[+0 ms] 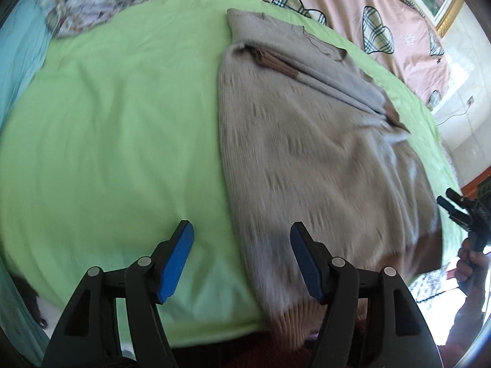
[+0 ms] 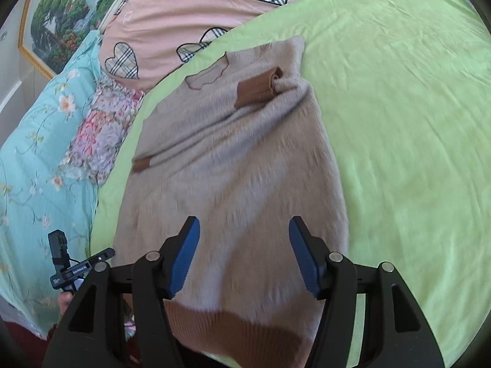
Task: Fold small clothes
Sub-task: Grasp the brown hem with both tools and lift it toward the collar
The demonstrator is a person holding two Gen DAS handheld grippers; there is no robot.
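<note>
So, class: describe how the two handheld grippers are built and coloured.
Both the left gripper and the right gripper have black plastic frames with triangular cut-outs, round silver pivot pins and two blue ribbed fingers. A bare hand grips the right one's black handle.
</note>
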